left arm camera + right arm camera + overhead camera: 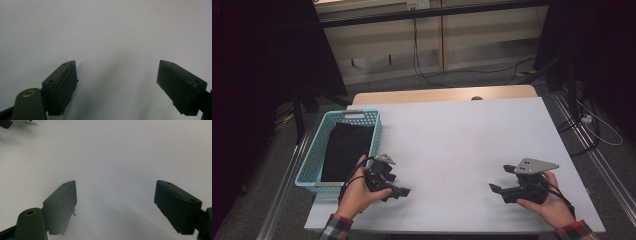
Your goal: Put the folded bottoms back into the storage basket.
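Note:
A light blue plastic basket [376, 134] stands at the table's left edge with a folded black cloth [346, 147] lying inside it. My left gripper [403, 191] rests low over the white table [462, 135] just right of the basket's near corner, held by a hand, pointing right. Its jaws stand wide apart around bare white surface [116, 72]. My right gripper [493, 189] sits near the front right of the table, pointing left toward the other one. Its jaws are also wide apart over the table [115, 192], with nothing between them.
A wooden strip [442, 94] runs along the table's far edge. Cables [427, 70] trail on the grey floor beyond it, in front of light cabinets. Dark stands flank both sides. The tip of the left gripper [6, 123] shows at the right gripper view's top left.

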### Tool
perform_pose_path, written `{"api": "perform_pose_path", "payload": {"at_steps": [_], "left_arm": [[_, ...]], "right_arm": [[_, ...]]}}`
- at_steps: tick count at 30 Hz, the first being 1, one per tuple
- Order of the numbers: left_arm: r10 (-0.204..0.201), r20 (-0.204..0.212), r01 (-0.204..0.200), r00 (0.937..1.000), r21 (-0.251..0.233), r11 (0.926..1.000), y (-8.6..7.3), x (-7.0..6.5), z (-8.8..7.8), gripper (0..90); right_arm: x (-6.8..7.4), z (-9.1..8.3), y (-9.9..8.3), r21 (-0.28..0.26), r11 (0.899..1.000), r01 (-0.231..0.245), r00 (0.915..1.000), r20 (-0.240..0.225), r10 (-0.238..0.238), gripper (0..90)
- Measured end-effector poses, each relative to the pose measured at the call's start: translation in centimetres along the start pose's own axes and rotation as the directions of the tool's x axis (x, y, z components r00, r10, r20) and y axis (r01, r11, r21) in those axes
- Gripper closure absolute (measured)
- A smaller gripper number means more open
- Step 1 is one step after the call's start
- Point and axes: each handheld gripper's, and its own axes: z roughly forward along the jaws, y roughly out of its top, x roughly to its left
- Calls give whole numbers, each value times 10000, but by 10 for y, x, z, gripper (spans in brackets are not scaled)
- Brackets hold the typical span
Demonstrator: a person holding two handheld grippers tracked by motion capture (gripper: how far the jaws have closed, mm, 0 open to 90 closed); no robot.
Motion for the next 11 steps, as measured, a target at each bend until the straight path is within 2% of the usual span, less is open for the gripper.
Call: {"api": "perform_pose_path", "payload": {"at_steps": [3,6,11], "left_arm": [[68,-113,-70,9999,-124,9999,-1,1,-2,164],[22,-41,-23,10000,-295,9996,-2,0,-4,160],[116,-47,-117,9999,-191,9997,-2,0,-3,155]], "right_arm": [[0,0,0,0,10000,80,10000,21,-80,181],[0,0,0,-6,10000,65,10000,30,-65,181],[-1,1,-1,5,10000,23,10000,6,-23,180]]}}
